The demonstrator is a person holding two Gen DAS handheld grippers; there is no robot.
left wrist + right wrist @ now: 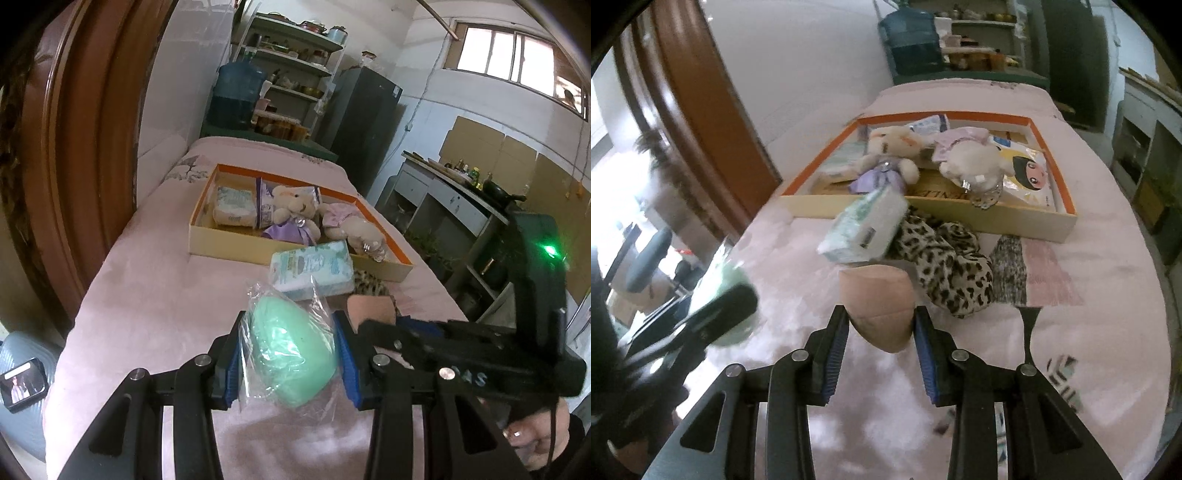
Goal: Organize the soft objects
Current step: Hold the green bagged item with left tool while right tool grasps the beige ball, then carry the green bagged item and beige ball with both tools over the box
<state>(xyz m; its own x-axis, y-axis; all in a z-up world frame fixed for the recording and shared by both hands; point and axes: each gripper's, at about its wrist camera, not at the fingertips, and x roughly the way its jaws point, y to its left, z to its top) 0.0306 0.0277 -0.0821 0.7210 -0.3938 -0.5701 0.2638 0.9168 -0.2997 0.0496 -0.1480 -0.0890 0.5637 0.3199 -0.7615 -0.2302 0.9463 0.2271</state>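
My left gripper [289,322] is shut on a mint-green sponge in a clear plastic bag [291,354], held just above the pink bedcover. My right gripper [880,314] is shut on a beige-pink teardrop sponge [877,295], its blue pads pressing both sides. In the left wrist view that pink sponge [371,308] shows just right of the green one. An orange-rimmed box [997,218] farther back holds two teddy bears [890,155] and tissue packs. A loose tissue pack [866,225] and a leopard-print cloth [945,258] lie in front of the box.
A curved wooden headboard [74,147] runs along the left of the bed. A phone [24,382] lies on a grey object at lower left. Beyond the bed stand a water jug [236,96], shelves and a dark fridge [365,122]. Cabinets line the right.
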